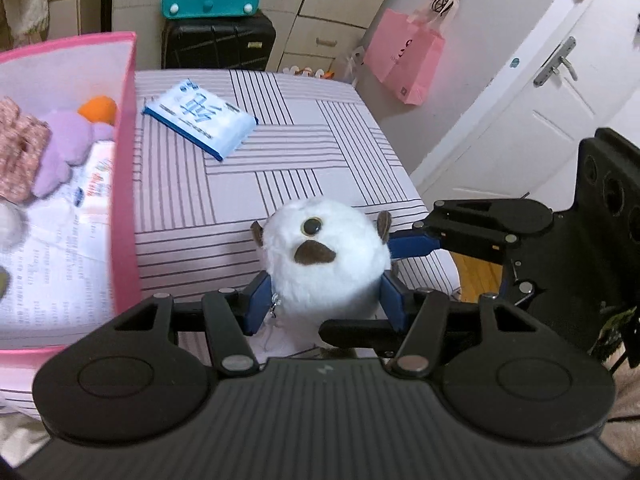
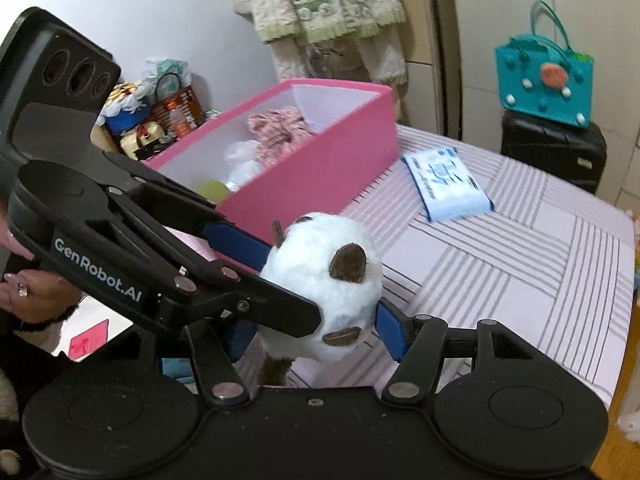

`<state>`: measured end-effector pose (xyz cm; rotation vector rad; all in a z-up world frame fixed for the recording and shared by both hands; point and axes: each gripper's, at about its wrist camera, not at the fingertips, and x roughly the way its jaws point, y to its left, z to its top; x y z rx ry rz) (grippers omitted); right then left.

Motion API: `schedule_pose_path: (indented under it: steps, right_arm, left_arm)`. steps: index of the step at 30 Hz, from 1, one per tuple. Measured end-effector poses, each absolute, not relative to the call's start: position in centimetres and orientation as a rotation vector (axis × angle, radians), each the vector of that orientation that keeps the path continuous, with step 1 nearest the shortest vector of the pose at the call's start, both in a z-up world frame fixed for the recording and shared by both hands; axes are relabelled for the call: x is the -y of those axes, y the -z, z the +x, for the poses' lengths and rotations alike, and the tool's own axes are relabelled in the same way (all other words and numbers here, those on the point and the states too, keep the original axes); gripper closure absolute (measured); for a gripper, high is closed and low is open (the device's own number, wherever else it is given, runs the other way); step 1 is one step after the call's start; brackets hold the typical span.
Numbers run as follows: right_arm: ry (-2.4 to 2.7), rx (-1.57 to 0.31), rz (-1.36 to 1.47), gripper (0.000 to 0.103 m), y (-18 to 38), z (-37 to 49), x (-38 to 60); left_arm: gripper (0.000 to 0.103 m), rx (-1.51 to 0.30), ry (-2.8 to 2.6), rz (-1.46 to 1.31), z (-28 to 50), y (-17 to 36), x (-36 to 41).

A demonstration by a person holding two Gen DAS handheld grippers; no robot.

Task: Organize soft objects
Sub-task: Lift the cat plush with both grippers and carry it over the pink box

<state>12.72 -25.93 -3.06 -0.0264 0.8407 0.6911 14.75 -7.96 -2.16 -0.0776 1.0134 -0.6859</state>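
A round white plush toy (image 1: 328, 256) with brown ears and a brown nose hangs above the striped tabletop (image 1: 280, 168), just right of the pink box (image 1: 126, 160). My left gripper (image 1: 324, 304) is shut on its lower body, a blue pad on each side. My right gripper (image 1: 412, 244) reaches in from the right and presses a blue pad into the toy's side. In the right wrist view the plush toy (image 2: 332, 280) sits between my right gripper's (image 2: 316, 336) pads, and the left gripper (image 2: 240, 244) comes in from the left. The pink box (image 2: 320, 168) holds several soft things.
A blue and white wipes packet (image 1: 200, 120) lies on the table behind the toy. A teal felt bag (image 2: 544, 80) stands on a black suitcase (image 2: 552, 152) beyond the table. A pink paper bag (image 1: 404, 60) hangs by the white door. A hand (image 2: 32, 292) holds the left gripper.
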Motion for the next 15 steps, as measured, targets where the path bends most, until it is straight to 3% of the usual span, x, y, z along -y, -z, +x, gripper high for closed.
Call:
schedule_pose_path:
  steps: [15]
  right_arm:
    - [-0.701,-0.691,-0.158,0.035,-2.6,13.0,18.4]
  left_arm:
    - [0.046,-0.797,0.614,-0.127,14.2,-2.9,0.2]
